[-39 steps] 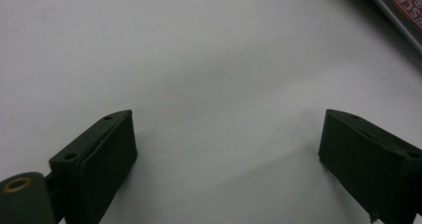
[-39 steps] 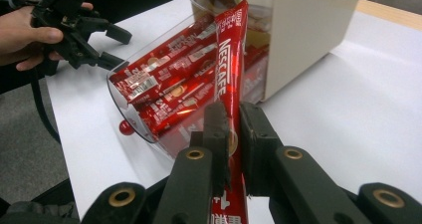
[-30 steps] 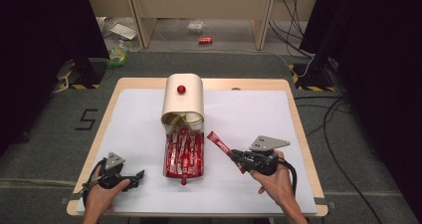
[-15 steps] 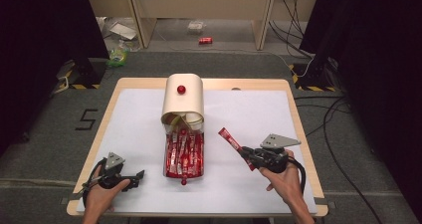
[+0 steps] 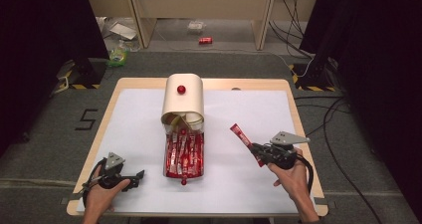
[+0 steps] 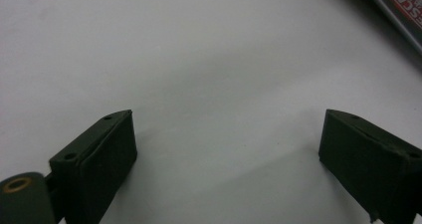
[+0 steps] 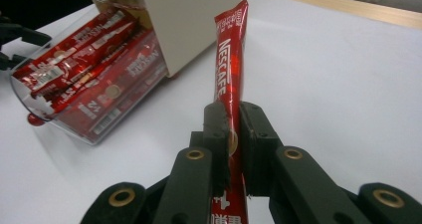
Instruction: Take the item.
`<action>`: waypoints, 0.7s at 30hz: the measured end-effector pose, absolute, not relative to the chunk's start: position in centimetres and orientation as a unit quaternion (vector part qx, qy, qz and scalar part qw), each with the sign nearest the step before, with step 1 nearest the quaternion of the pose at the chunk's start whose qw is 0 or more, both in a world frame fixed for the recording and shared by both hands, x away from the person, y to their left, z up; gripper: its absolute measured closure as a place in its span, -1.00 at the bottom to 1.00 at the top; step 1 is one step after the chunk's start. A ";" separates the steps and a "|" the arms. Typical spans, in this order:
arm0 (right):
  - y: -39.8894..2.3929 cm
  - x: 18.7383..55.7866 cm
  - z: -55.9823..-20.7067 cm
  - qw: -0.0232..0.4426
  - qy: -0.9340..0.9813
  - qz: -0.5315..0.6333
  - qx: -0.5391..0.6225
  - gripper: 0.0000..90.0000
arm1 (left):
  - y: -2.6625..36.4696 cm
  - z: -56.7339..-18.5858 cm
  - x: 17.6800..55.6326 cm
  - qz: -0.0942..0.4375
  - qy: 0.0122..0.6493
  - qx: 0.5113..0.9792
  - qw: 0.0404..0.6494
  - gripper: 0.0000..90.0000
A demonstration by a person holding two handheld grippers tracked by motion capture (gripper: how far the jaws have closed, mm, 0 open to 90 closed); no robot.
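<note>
Over on the left, the left gripper (image 5: 130, 176) rests low on the white sheet (image 5: 134, 129), its jaws spread wide with nothing but bare sheet between them; in the left gripper view a corner of a red packet (image 6: 398, 7) lies well beyond the jaw on the right side of that view. Ahead of those jaws, toward the middle, stands the cream dispenser box (image 5: 182, 100) with a red knob (image 5: 181, 89), and its clear tray (image 5: 184, 154) is pulled out, packed with red sachets (image 7: 89, 74). On the right, the right gripper (image 5: 256, 150) has its jaws clamped on a red Nescafé stick (image 7: 230, 69). The stick runs up between the pads and reaches well past the tips, slanting toward the dispenser box.
</note>
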State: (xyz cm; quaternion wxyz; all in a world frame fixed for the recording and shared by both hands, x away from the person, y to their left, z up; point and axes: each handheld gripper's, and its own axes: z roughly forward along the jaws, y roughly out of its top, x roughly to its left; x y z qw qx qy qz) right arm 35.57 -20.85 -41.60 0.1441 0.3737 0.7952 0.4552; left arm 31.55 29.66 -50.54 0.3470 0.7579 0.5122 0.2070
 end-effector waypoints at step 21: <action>-23.8 37.0 -43.4 0.166 0.781 0.431 0.420 0.85 | 29.7 -50.5 31.6 0.207 0.512 0.758 0.347 -0.84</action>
